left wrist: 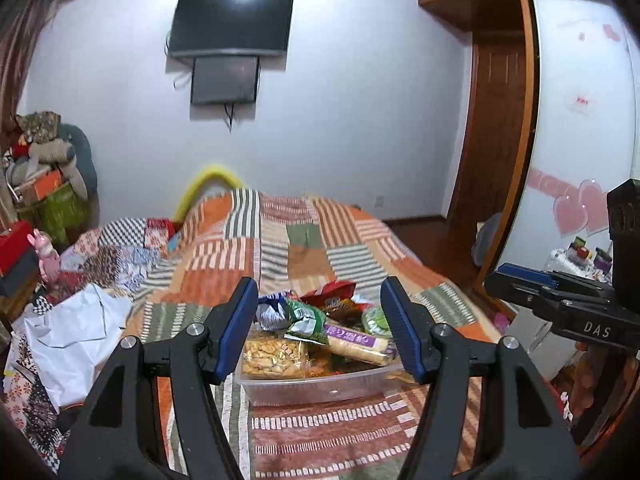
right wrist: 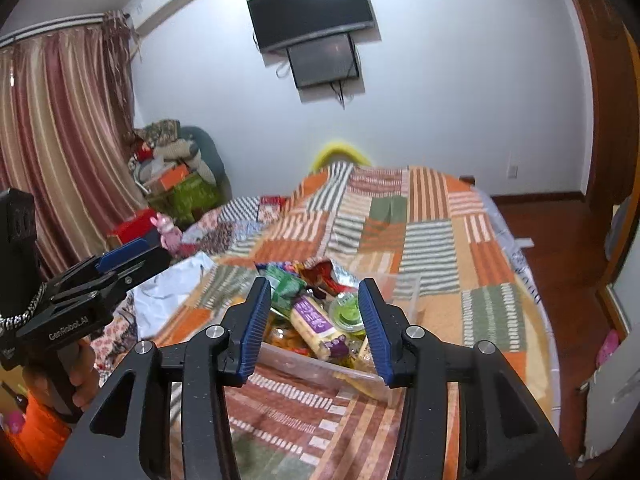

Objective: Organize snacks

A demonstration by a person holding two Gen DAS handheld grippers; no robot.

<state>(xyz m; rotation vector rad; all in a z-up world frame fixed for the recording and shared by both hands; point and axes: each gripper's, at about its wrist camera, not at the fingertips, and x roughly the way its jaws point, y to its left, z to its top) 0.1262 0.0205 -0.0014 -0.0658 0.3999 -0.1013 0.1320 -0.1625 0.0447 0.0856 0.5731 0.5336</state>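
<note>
A clear plastic bin [left wrist: 316,386] full of snack packs sits on the patchwork bedspread [left wrist: 280,240]. In it lie a bag of golden crackers [left wrist: 272,354], a purple-labelled roll of biscuits [left wrist: 358,342], green packs [left wrist: 308,314] and a red bag [left wrist: 332,290]. My left gripper [left wrist: 320,332] is open and empty, held just before and above the bin. My right gripper [right wrist: 316,324] is open and empty too, above the bin's near edge [right wrist: 320,368]; the purple roll [right wrist: 316,322] and a green cup [right wrist: 348,308] show between its fingers. Each gripper shows in the other's view.
A white plastic bag [left wrist: 76,332] lies on the bed left of the bin. Clutter, boxes and a pink toy [left wrist: 48,254] stand at the left. A wardrobe [left wrist: 580,120] and wooden floor [right wrist: 560,248] are on the right. A television [left wrist: 230,24] hangs on the far wall.
</note>
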